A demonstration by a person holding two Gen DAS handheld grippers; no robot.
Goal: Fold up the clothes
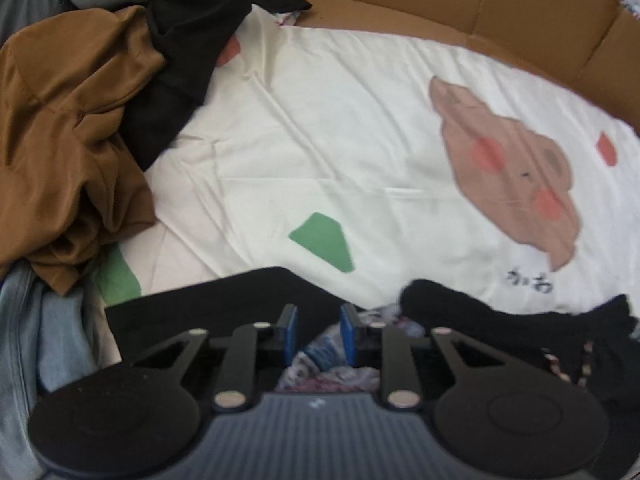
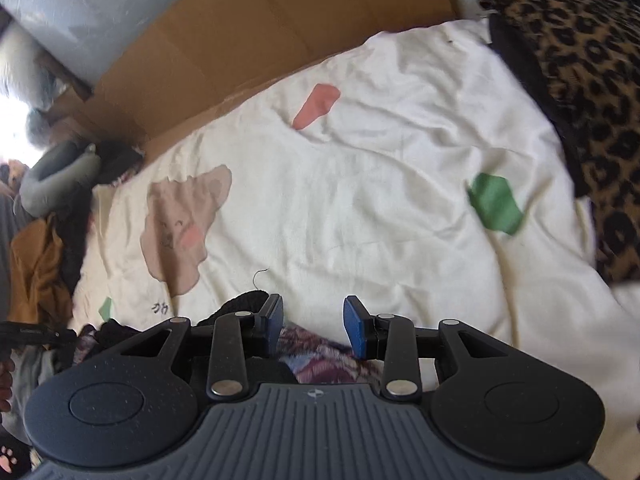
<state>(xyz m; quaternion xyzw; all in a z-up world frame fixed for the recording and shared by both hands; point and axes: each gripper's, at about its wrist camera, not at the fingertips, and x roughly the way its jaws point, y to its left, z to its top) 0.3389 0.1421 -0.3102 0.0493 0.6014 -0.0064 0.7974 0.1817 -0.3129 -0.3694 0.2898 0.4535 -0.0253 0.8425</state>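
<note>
Leopard-print fabric shows only beyond right tool, parted and empty like left tool.

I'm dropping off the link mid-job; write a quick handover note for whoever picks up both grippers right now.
Left gripper: jaws narrowly apart, gripping nothing, over a patterned garment beside black clothing.
Right gripper: jaws open, empty, above the same patterned fabric at the near edge of the cream bear-print sheet.
Unfolded pile, brown garment and black one, sits at the sheet's left; leopard-print fabric at its right.
Done: nothing visibly folded on the sheet.
Left: pick a garment, spread it, fold it.
</note>
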